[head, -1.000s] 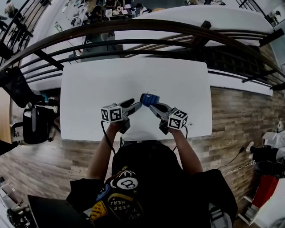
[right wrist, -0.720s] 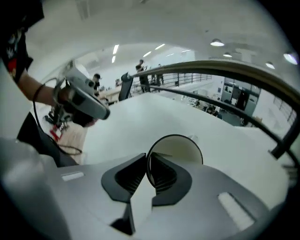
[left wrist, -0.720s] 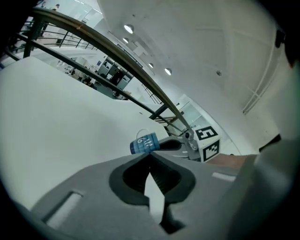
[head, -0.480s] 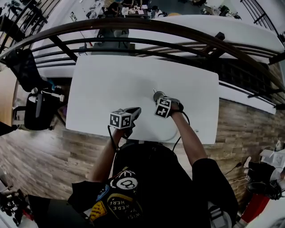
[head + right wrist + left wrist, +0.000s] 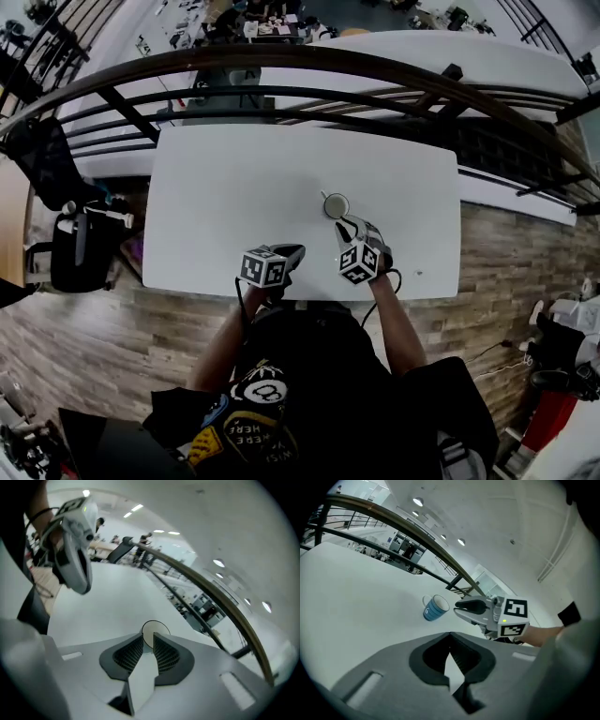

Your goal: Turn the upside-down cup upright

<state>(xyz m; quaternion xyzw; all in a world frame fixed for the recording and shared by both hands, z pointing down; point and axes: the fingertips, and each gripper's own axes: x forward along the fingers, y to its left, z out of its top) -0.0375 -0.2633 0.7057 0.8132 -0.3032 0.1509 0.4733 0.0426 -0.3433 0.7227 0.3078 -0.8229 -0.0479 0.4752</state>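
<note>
The step in hand looks like the let-go. The cup is already standing mouth-up on the white table, a little right of the table's middle, so the task itself seems all but done. The right gripper is hovering over the table on the near-edge side of the cup, and its tongs have just been opening. They are standing a little spread, with nothing pinched between the pads. In the right gripper view the cup's round mouth is showing just beyond the tips, and the left gripper view is showing a sliver of table between those tips and the rim. To finish cleanly, the tongs should be spreading wider before any pull-back. The retreat should be running straight back toward the table's near edge rather than sideways, so that a pad is not catching the rim and tipping the cup. The left gripper is sitting over the table's near edge, its tongs pressed together and empty, and it is probably best kept out of the way there. The cup is showing blue with paler bands around its wall, a small pale mark on the side, a white inside and a loop handle pointing away from the right gripper.
</note>
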